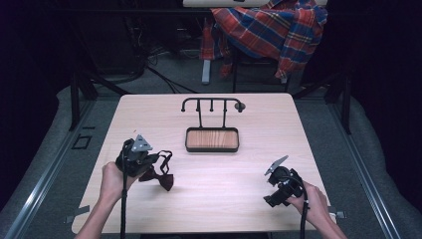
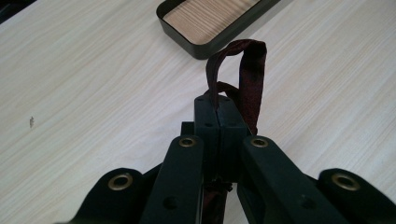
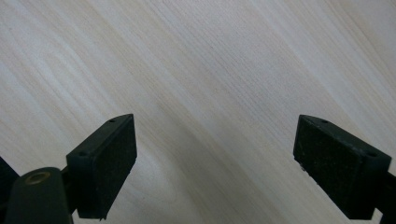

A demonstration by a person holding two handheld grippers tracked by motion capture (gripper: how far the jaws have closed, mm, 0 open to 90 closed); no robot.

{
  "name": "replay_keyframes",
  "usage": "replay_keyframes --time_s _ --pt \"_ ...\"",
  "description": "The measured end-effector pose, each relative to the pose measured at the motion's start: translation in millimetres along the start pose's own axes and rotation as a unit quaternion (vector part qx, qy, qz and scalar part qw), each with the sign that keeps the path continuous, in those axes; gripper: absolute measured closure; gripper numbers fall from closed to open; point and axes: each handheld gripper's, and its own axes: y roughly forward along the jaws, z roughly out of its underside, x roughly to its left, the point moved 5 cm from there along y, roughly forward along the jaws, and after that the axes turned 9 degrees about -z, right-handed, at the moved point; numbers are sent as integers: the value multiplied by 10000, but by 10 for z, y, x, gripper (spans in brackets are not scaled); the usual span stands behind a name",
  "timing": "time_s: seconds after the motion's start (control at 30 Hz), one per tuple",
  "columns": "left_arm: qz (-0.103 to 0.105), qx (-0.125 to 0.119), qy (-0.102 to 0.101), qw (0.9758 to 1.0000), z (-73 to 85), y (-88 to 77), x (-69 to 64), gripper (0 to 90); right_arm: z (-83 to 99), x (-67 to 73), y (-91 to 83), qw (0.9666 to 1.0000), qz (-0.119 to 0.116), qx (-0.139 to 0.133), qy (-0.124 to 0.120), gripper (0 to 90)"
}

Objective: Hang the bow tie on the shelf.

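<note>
A dark red bow tie lies on the table left of centre, its strap looping upward. My left gripper is shut on that strap; in the left gripper view its jaws press together on the fabric. My right gripper rests low over bare wood at the front right, jaws wide apart with nothing between them. A black stand with hooks rises from a wooden tray at the table's middle.
The light wooden table has bare room between the grippers. Behind the table a plaid shirt hangs over a chair. Dark frame legs stand at both sides of the table.
</note>
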Motion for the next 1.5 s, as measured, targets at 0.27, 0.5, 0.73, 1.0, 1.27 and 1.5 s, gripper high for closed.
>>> replay_keyframes --time_s 0.27,0.5,0.73,1.0,1.27,1.5 --pt "-28 -98 -22 9999 -84 -17 37 892 1 -8 8 10000 45 70 -18 130" --pt "-36 -219 13 9998 -209 -12 50 893 -2 -3 15 10000 44 76 -5 130" --pt "-76 -246 -30 9997 -269 13 100 892 22 -18 0 9999 102 123 8 130" --pt "-134 -263 -16 9996 -360 39 141 893 24 -22 25 10000 53 75 36 130" --pt "-127 -276 55 9995 -434 60 111 893 23 -17 -11 9998 143 160 -59 129" --pt "-160 -254 68 9995 -506 105 122 893 30 -9 -23 9998 133 120 -70 129"
